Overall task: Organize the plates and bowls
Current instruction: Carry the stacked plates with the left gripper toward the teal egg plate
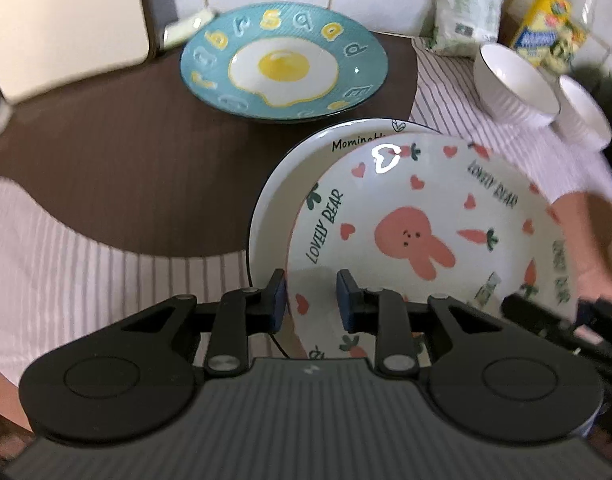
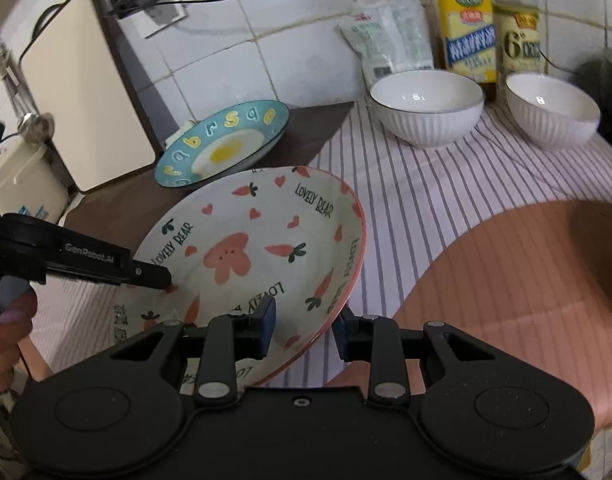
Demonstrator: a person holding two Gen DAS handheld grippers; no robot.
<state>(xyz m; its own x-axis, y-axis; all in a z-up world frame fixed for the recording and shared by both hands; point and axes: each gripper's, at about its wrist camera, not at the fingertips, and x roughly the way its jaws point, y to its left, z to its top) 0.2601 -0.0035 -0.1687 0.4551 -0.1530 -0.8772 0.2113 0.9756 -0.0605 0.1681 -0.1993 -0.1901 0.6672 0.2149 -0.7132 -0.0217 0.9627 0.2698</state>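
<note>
A white plate with a pink rabbit and "LOVELY BEAR" lettering (image 1: 426, 236) (image 2: 250, 256) lies stacked on a white plate with a dark rim (image 1: 302, 160). My left gripper (image 1: 311, 300) is open, its jaws astride the rabbit plate's near rim. My right gripper (image 2: 306, 330) is open, its jaws astride the plate's right rim. A teal plate with a fried-egg picture (image 1: 284, 64) (image 2: 222, 144) sits behind. Two white ribbed bowls (image 2: 426, 108) (image 2: 552, 108) stand at the back right.
A striped cloth (image 2: 446, 200) covers the table over a brown surface (image 1: 126, 148). Two bottles (image 2: 470, 32) (image 2: 520, 32) and a packet (image 2: 390, 40) stand by the tiled wall. A cutting board (image 2: 86, 92) leans at the left.
</note>
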